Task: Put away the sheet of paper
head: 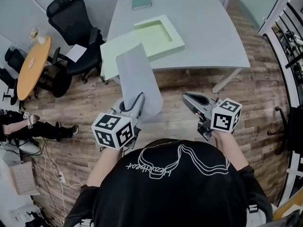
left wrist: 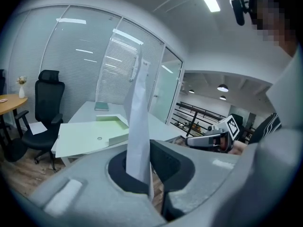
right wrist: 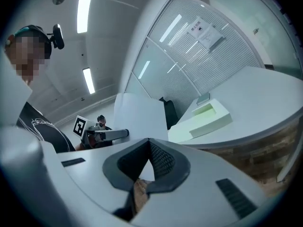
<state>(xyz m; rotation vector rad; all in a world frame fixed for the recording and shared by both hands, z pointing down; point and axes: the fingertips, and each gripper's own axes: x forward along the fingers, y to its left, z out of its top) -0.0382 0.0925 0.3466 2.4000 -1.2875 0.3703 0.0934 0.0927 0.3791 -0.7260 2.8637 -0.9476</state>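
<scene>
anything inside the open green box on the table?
Nothing visible: the box shows only a bare pale-green floor in the head view. The sheet of paper covers just a corner of the flap beside it, not the interior.

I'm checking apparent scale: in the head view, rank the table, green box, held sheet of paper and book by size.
1. table
2. green box
3. sheet of paper, nearer the camera, so unsure against the box
4. book
</scene>
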